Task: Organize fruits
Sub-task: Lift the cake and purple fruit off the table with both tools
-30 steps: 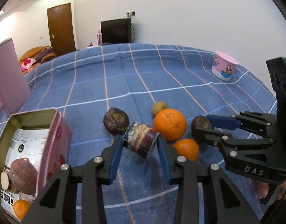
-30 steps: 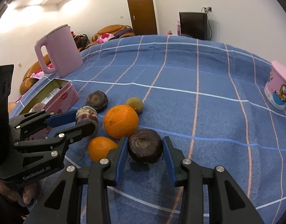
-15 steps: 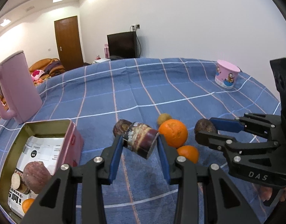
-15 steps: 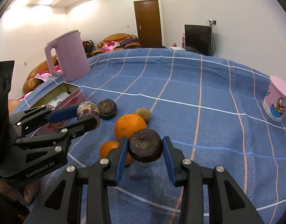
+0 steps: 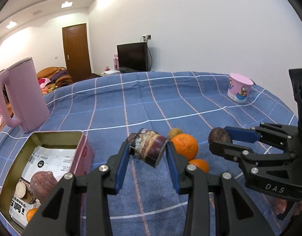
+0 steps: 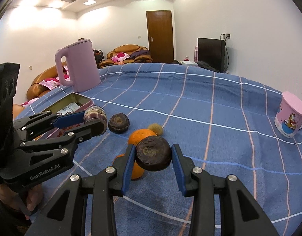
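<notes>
Blue checked tablecloth (image 5: 190, 102), left gripper (image 5: 148, 155) clamping a banded purple chunk (image 5: 148, 150) just right of the open tin (image 5: 52, 137), right gripper (image 6: 153, 162) clamping a dark round fruit (image 6: 153, 155), large orange (image 5: 185, 146) between them

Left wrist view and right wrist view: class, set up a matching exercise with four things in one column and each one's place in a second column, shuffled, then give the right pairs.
Things:
1. striped purple chunk
2. round dark fruit
3. large orange
4. pink kettle

Places:
A. lying on the blue cloth
B. between the right gripper's fingers
C. standing behind the open tin
D. between the left gripper's fingers

Pairs: 1-D, 2-B, 3-A, 4-C
</notes>
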`<state>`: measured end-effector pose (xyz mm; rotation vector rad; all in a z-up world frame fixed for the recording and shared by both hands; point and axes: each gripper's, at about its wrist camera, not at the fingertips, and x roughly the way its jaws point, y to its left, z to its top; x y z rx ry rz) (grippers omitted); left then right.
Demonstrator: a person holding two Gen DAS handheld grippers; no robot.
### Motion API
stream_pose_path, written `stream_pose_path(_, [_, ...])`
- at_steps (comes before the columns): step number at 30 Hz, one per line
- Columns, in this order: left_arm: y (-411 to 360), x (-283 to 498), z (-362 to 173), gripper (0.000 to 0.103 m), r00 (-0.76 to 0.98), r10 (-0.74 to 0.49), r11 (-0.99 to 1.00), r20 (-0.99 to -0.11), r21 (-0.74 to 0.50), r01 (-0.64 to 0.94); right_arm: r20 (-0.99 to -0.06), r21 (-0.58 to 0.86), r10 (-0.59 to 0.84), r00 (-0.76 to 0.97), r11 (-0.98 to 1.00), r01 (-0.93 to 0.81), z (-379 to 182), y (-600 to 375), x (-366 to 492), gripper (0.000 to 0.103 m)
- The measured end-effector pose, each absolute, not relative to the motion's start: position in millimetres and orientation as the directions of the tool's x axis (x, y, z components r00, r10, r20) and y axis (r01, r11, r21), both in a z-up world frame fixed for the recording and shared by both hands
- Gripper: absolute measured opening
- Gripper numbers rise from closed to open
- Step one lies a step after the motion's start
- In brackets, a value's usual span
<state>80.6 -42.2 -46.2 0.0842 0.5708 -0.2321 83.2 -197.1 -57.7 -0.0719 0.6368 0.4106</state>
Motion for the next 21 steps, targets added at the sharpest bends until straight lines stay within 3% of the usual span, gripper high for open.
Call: stream_pose_path(21, [-35.3, 69.6, -41.0, 0.04, 0.856, -0.173, 0.978, -0.487, 0.015, 0.207, -0.527, 0.041, 0.357, 0.771, 0.917, -0.396, -50.0, -200.4, 70.4, 0.04])
